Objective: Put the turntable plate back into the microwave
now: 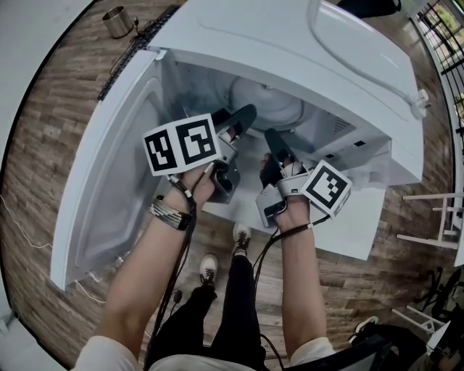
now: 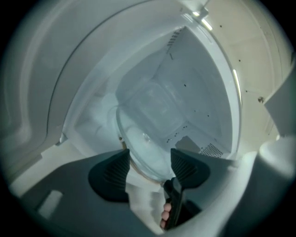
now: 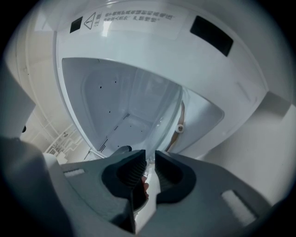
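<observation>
A white microwave [image 1: 348, 65] stands with its door [image 1: 109, 181] swung open to the left. The clear glass turntable plate [image 1: 267, 101] is inside the cavity. In the left gripper view the plate [image 2: 148, 134] lies just ahead, its near rim between the jaws. My left gripper [image 1: 243, 119] [image 2: 150, 159] is open wide, and its pads do not press the glass. My right gripper [image 1: 275, 145] [image 3: 150, 162] is shut on the thin rim of the plate [image 3: 138, 111], which runs away from the jaws into the cavity. A wheel of the roller ring [image 3: 180, 128] shows beside the plate.
The cavity walls close in on both grippers. A metal cup [image 1: 117, 20] stands on the wooden floor at the top left. A white rack [image 1: 435, 217] is at the right. The person's legs and shoes [image 1: 209, 268] are below the microwave.
</observation>
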